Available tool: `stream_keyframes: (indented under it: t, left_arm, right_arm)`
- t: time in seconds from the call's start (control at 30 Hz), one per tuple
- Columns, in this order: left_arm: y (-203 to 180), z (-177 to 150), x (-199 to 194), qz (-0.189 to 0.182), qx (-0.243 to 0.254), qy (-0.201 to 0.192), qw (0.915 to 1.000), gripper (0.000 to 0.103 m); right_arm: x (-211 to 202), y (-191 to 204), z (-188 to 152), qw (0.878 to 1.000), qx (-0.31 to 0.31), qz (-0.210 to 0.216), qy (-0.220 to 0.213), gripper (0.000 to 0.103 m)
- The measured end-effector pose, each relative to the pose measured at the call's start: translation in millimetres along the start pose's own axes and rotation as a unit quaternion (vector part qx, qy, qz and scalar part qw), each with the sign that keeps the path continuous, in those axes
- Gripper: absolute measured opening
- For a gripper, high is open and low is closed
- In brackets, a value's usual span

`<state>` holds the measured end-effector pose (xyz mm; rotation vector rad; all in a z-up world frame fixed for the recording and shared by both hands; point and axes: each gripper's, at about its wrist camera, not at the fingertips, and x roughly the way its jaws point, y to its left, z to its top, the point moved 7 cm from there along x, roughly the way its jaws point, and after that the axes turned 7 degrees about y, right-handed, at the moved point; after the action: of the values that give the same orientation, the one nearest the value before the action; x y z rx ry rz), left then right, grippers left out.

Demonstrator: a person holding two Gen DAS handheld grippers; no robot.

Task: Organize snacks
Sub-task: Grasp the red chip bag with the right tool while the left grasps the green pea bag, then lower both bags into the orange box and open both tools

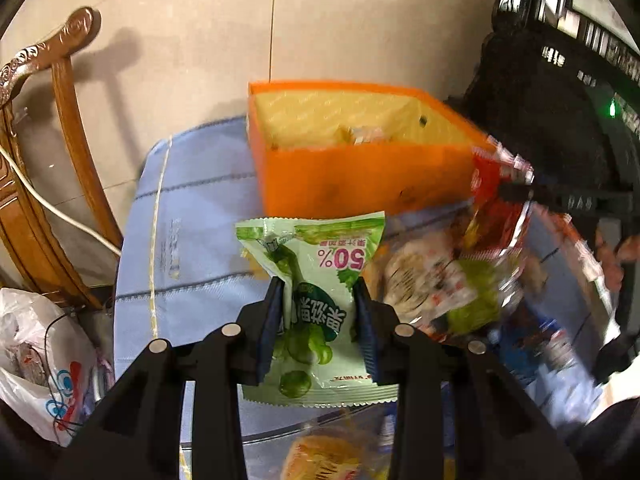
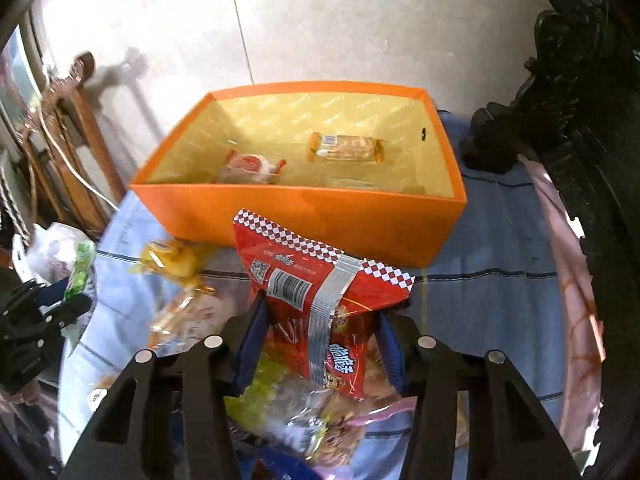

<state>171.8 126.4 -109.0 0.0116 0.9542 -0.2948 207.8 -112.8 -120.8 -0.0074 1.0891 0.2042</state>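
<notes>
While my left gripper [image 1: 320,300] pinches a green bag [image 1: 316,312], my right gripper [image 2: 322,320] pinches a red bag [image 2: 316,288], both just before the orange box [image 2: 304,216].

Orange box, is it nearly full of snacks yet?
Not yet. The orange box holds only two packets, so it is mostly bare. The left hand-held gripper grips a green packet, and the right hand-held gripper grips a red packet. Several more snacks lie on the blue cloth.
</notes>
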Motion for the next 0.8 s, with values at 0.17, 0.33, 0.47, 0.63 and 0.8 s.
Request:
stream_keyframes:
  t: [0.17,0.33,0.47,0.63,0.8]
  left_arm:
    - [-18.8,29.3,-27.6,-0.002,0.024,-0.037,0.9990,0.034]
    - [-30.1,50.1,-31.4,0.005,0.039,-0.042,0.9983,0.034]
    - [-36.3,79.6,-36.3,0.003,0.041,-0.059,0.9975,0.035]
    - [-40.8,133.0,-37.3,0.016,0.056,-0.083,0.9949,0.035]
    - [-48.1,178.2,-21.3,0.021,0.072,-0.082,0.9939,0.035]
  right_arm:
    - [-33.2,4.0,13.1,0.999,-0.011,0.000,-0.050,0.050]
    - [-68.7,-1.4,31.0,0.995,-0.004,0.016,-0.098,0.050]
    - [-96.6,-13.0,56.7,0.990,0.004,0.011,-0.142,0.050]
    - [-113.7,-24.8,100.0,0.984,-0.014,-0.011,-0.178,0.050]
    - [-113.8,-38.2,145.1,0.979,-0.005,-0.023,-0.202,0.050]
